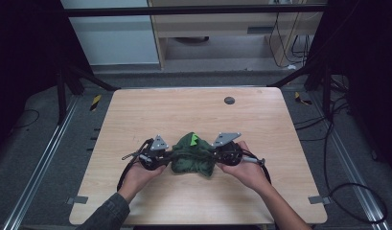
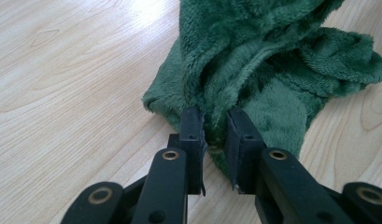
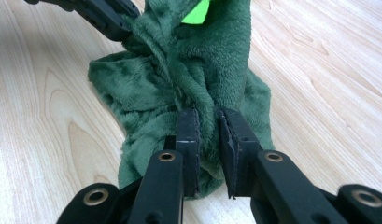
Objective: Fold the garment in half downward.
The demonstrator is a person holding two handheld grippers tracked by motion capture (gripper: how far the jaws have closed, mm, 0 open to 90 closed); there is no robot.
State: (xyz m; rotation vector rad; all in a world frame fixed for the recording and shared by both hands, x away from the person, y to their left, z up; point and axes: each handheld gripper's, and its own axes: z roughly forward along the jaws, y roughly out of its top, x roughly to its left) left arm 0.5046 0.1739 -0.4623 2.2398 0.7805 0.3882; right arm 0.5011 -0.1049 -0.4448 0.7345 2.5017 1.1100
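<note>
A dark green plush cloth [image 1: 192, 157] with a bright green patch [image 1: 195, 140] lies bunched on the wooden table [image 1: 193, 112], held up between both grippers. My left gripper [image 1: 166, 156] pinches its left side; in the left gripper view the jaws clamp a fold of the cloth [image 2: 235, 70] at my left gripper [image 2: 215, 135]. My right gripper [image 1: 217, 154] pinches the right side; in the right gripper view my right gripper [image 3: 208, 135] grips a fold of the cloth [image 3: 198, 70], and the bright patch [image 3: 197, 11] sits at the top. The left gripper's jaws [image 3: 107, 16] show beyond the cloth.
A small dark round disc [image 1: 229, 100] sits near the table's far edge. Black frame legs stand at both back corners, and cables lie on the floor to the right [image 1: 347, 191]. Bare wood surrounds the cloth.
</note>
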